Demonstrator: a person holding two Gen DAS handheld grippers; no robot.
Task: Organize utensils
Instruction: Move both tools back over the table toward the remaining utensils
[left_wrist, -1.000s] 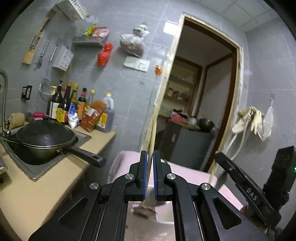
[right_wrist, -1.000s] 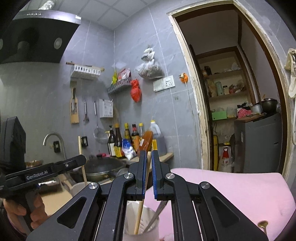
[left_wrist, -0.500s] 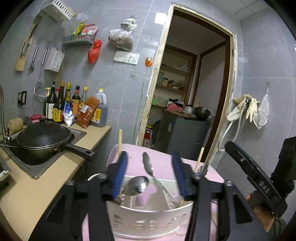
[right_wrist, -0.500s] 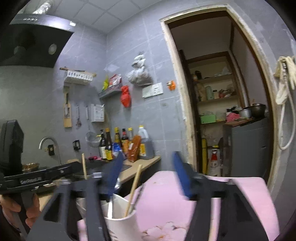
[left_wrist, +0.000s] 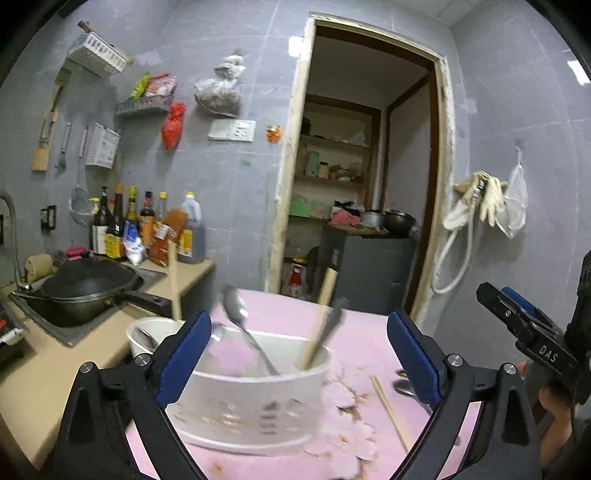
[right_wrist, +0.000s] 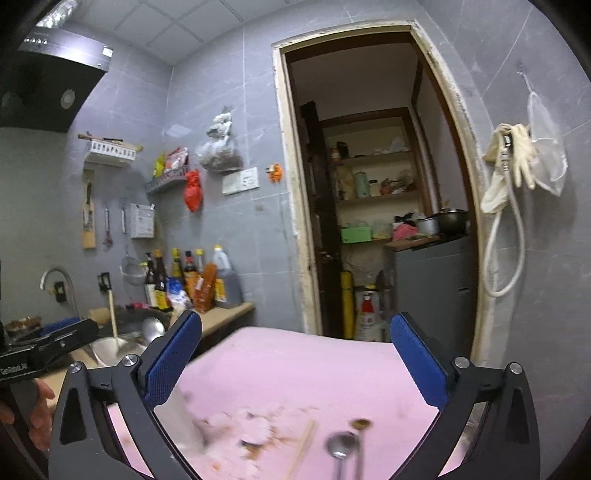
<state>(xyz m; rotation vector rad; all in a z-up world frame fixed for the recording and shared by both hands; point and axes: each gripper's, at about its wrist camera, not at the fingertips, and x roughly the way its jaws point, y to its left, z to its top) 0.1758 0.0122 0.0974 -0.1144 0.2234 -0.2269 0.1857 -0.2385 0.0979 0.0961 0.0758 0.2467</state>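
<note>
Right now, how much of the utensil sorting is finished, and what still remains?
Partly done. A spoon and a chopstick already stand in the white holder. Both grippers, left and right, are open and hold nothing. On the pink cloth, a loose spoon and chopsticks still lie waiting.

Each tool (left_wrist: 297, 354) (right_wrist: 295, 354) is black plastic with blue textured pads (left_wrist: 184, 360), silver screws and white lettering.

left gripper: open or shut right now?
Open. The left gripper has its blue pads spread wide, with the white perforated plastic utensil basket visible between them and nothing held.
</note>
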